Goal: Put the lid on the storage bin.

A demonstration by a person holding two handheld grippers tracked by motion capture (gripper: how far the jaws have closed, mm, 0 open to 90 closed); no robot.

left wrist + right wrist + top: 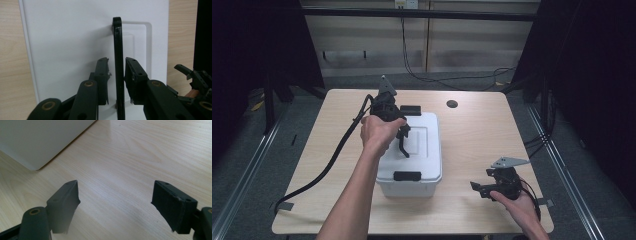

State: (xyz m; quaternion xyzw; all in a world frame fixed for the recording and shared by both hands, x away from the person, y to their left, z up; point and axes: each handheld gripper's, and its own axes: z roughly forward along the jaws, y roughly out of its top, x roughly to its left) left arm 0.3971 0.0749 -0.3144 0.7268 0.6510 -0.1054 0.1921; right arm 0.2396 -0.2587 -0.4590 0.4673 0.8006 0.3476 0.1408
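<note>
— Inspector A: We begin with the worktop (472, 135), pale wood. Under the left tool (117, 72) stands the white box (409, 186) with its lid (65, 50) on, black latches at its near and far ends.

— Inspector B: Agreed. In the left tool view we note the lid's black handle (118, 50) raised on edge, running up between the two jaws. There is a narrow gap on each side of it, so the pads flank it without pressing; we record the jaws as slightly spread.

— Inspector A: And the right tool (476, 188)?

— Inspector B: We see it near the worktop's front right corner, well apart from the box. In the right tool view (115, 200) its jaws stand wide, nothing between them, bare wood below; the box's corner lies ahead and to their left.
</note>
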